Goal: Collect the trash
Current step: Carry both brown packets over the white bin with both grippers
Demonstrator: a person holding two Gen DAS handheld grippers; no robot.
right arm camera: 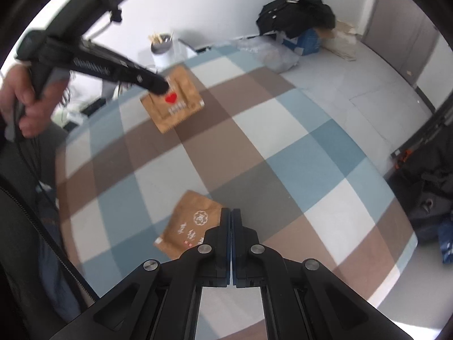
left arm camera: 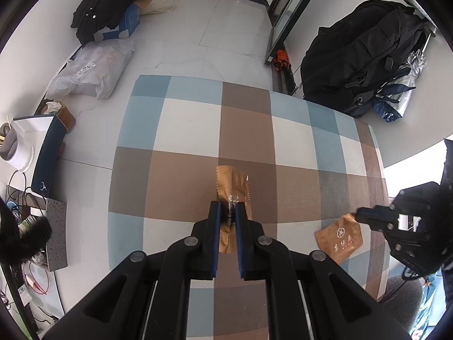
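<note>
Both brown packets are picked up: the left hand-held gripper pinches one packet above the checkered tabletop, the right hand-held gripper pinches another at its 9 o'clock (no bin visible), so disposal remains.

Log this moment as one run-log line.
left gripper: shut on heart wrapper | right gripper: shut on flower-logo wrapper edge | both over checked tablecloth
</note>
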